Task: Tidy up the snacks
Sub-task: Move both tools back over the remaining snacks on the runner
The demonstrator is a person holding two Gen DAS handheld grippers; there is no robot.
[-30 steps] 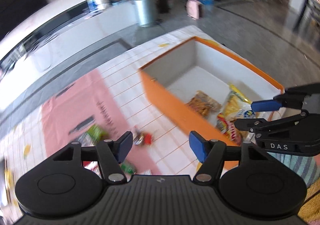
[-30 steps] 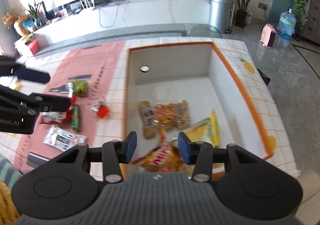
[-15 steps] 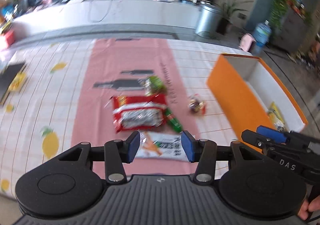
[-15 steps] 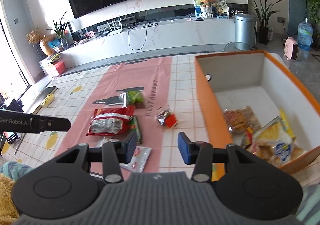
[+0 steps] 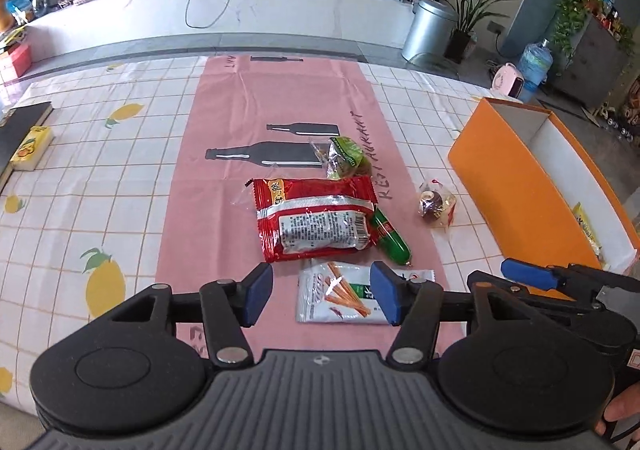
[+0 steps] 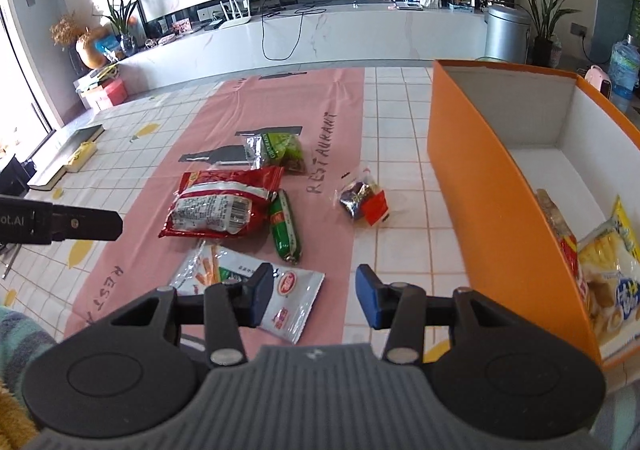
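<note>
Hovering tongs: both grippers hang over the snack-strewn table, neither one holding anything.
Left gripper: jaws apart about halfway and just now opening wider; nothing is between the pads, which sit above the white stick-snack packet without visibly touching it.
Right gripper: jaws apart and empty; in its own view the left pad overlaps the same white packet and the right pad sits over bare tiled cloth – contact cannot be told.
Right gripper seen from the left wrist: it pokes in at 3 o'clock, just in front of the orange box.
Red packet: lies flat on the pink runner, at 12 o'clock from the left pads, its near edge just beyond the white packet.
Green sausage stick: lies against the red packet's right edge, at 1 o'clock.
Green leafy pouch: beyond the red packet, touching its far edge, on the printed bottle.
Small red-and-dark candy bag: on the white tiles between the runner and the box – apart from both.
Orange box interior: the right wrist view shows yellow and red snack bags lying at its near end, at 3 o'clock.
Table: covered in a lemon-print checked cloth.
</note>
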